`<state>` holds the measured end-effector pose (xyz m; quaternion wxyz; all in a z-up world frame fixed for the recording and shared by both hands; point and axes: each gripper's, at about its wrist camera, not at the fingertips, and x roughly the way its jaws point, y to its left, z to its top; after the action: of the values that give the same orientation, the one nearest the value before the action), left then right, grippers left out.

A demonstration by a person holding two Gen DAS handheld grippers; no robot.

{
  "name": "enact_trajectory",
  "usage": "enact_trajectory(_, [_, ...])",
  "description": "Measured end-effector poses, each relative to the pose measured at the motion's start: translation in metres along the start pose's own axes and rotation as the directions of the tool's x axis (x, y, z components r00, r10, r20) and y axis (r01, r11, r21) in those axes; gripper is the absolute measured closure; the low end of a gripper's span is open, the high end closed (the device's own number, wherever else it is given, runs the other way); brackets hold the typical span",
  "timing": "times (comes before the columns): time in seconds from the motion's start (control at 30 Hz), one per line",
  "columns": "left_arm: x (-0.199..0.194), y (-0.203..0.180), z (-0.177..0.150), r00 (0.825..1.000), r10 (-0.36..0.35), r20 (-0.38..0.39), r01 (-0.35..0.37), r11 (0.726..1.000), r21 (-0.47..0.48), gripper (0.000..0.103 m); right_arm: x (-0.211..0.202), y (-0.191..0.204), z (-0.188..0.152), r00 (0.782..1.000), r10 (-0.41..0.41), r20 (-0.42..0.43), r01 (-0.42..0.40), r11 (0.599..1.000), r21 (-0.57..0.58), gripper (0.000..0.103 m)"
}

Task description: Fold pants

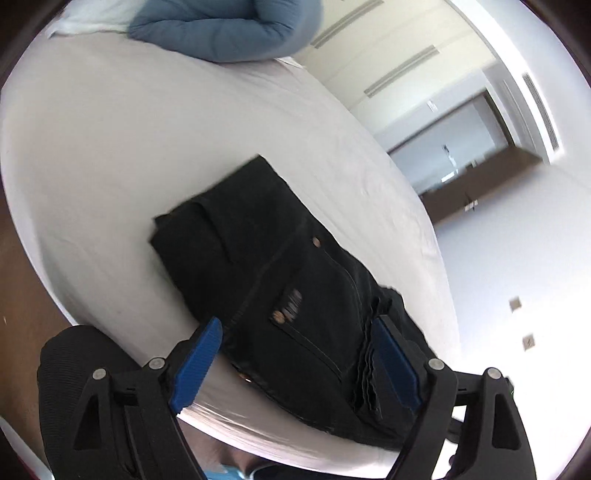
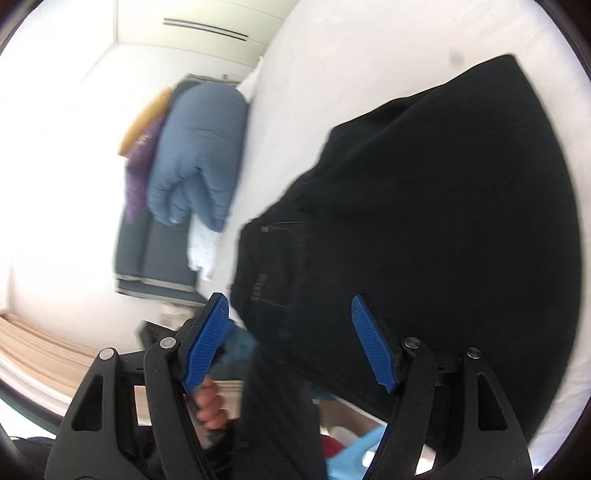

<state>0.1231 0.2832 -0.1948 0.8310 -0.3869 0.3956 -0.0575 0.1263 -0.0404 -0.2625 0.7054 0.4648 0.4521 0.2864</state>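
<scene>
Black pants (image 1: pixel 280 266) lie folded into a compact stack on the white bed sheet (image 1: pixel 147 140); copper rivets and a pocket face up. My left gripper (image 1: pixel 295 339) is open, its blue pads (image 1: pixel 199 362) spread on either side of the near end of the pants, gripping nothing. In the right wrist view the same pants (image 2: pixel 443 206) fill the right half, blurred. My right gripper (image 2: pixel 290 325) is open with blue pads (image 2: pixel 373 343) apart over the pants' near edge, holding nothing.
A blue padded duvet (image 1: pixel 229 29) is bunched at the far end of the bed and also shows in the right wrist view (image 2: pixel 199 155). The bed edge runs close below the grippers. A dark doorway (image 1: pixel 472 166) and white walls lie beyond.
</scene>
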Motion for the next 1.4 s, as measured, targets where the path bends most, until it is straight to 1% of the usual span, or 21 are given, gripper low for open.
enact_trajectory(0.07, [-0.005, 0.024, 0.011, 1.000, -0.010, 0.026, 0.012, 0.995, -0.097, 0.018, 0.005, 0.006, -0.002, 0.999, 0.037, -0.002, -0.037, 0.999, 0.013, 0.034])
enact_trajectory(0.13, [-0.004, 0.040, 0.020, 0.999, -0.039, 0.030, 0.043, 0.985, -0.169, 0.018, 0.009, 0.008, -0.002, 0.998, 0.065, -0.005, -0.065, 0.998, 0.028, 0.034])
enact_trajectory(0.23, [0.008, 0.062, 0.027, 0.995, -0.096, 0.023, 0.099, 0.954, -0.284, 0.018, 0.010, 0.009, 0.000, 0.996, 0.086, 0.008, -0.086, 0.995, 0.057, 0.034])
enact_trajectory(0.33, [0.021, 0.072, 0.027, 0.993, -0.112, 0.035, 0.117, 0.940, -0.320, 0.018, 0.009, 0.008, 0.002, 0.995, 0.098, 0.013, -0.099, 0.992, 0.077, 0.034])
enact_trajectory(0.43, [0.035, 0.086, 0.026, 0.988, -0.147, 0.043, 0.152, 0.907, -0.393, 0.018, 0.007, 0.005, 0.004, 0.994, 0.109, 0.010, -0.110, 0.990, 0.088, 0.034])
enact_trajectory(0.5, [0.038, 0.091, 0.025, 0.984, -0.170, 0.059, 0.179, 0.889, -0.422, 0.018, 0.004, 0.002, 0.004, 0.993, 0.119, 0.016, -0.120, 0.987, 0.104, 0.034])
enact_trajectory(0.6, [0.042, 0.091, 0.028, 0.980, -0.188, 0.068, 0.198, 0.875, -0.441, 0.020, 0.005, -0.001, 0.006, 0.992, 0.127, 0.019, -0.129, 0.985, 0.117, 0.034])
enact_trajectory(0.63, [0.043, 0.090, 0.029, 0.979, -0.191, 0.068, 0.201, 0.874, -0.443, 0.022, 0.004, -0.002, 0.007, 0.992, 0.127, 0.016, -0.128, 0.985, 0.117, 0.034])
enact_trajectory(0.73, [0.054, 0.092, 0.032, 0.976, -0.206, 0.066, 0.213, 0.853, -0.476, 0.041, 0.004, -0.006, 0.010, 0.992, 0.125, 0.014, -0.125, 0.984, 0.125, 0.034])
enact_trajectory(0.8, [0.058, 0.097, 0.032, 0.977, -0.206, 0.055, 0.205, 0.841, -0.501, 0.068, 0.008, -0.010, 0.013, 0.995, 0.103, 0.002, -0.102, 0.985, 0.138, 0.034])
enact_trajectory(0.83, [0.059, 0.098, 0.032, 0.977, -0.209, 0.052, 0.206, 0.838, -0.505, 0.074, 0.011, -0.013, 0.014, 0.998, 0.065, -0.016, -0.062, 0.988, 0.145, 0.034])
enact_trajectory(0.87, [0.059, 0.099, 0.031, 0.976, -0.211, 0.050, 0.207, 0.837, -0.507, 0.078, 0.013, -0.015, 0.016, 0.999, 0.029, -0.036, -0.024, 0.988, 0.153, 0.034])
enact_trajectory(0.97, [0.059, 0.097, 0.031, 0.976, -0.209, 0.055, 0.209, 0.841, -0.499, 0.083, 0.022, -0.023, 0.015, 0.995, -0.039, -0.092, 0.053, 0.985, 0.164, 0.034])
enact_trajectory(1.0, [0.059, 0.095, 0.031, 0.976, -0.209, 0.058, 0.209, 0.843, -0.496, 0.084, 0.024, -0.024, 0.015, 0.994, -0.050, -0.099, 0.066, 0.985, 0.160, 0.034])
enact_trajectory(1.03, [0.059, 0.094, 0.032, 0.977, -0.206, 0.059, 0.208, 0.844, -0.494, 0.084, 0.024, -0.023, 0.014, 0.994, -0.043, -0.099, 0.059, 0.986, 0.158, 0.034])
enact_trajectory(1.1, [0.057, 0.088, 0.034, 0.978, -0.198, 0.062, 0.204, 0.854, -0.478, 0.085, 0.022, -0.022, 0.014, 0.996, 0.000, -0.093, 0.016, 0.986, 0.167, 0.034])
enact_trajectory(1.13, [0.053, 0.085, 0.034, 0.979, -0.194, 0.063, 0.201, 0.861, -0.468, 0.086, 0.023, -0.023, 0.016, 0.996, 0.000, -0.093, 0.016, 0.986, 0.166, 0.034])
enact_trajectory(1.17, [0.052, 0.080, 0.036, 0.980, -0.188, 0.063, 0.196, 0.871, -0.451, 0.086, 0.024, -0.024, 0.016, 0.995, -0.026, -0.100, 0.042, 0.986, 0.160, 0.034])
enact_trajectory(1.23, [0.048, 0.066, 0.040, 0.982, -0.177, 0.066, 0.188, 0.896, -0.403, 0.086, 0.033, -0.035, 0.018, 0.986, -0.105, -0.128, 0.126, 0.979, 0.163, 0.037])
enact_trajectory(1.3, [0.044, 0.050, 0.044, 0.983, -0.170, 0.067, 0.182, 0.921, -0.346, 0.086, 0.034, -0.039, 0.018, 0.988, -0.113, -0.110, 0.128, 0.981, 0.147, 0.038])
enact_trajectory(1.4, [0.039, 0.014, 0.050, 0.986, -0.157, 0.063, 0.168, 0.959, -0.230, 0.086, 0.037, -0.031, 0.016, 0.983, -0.152, -0.104, 0.159, 0.985, 0.064, 0.037])
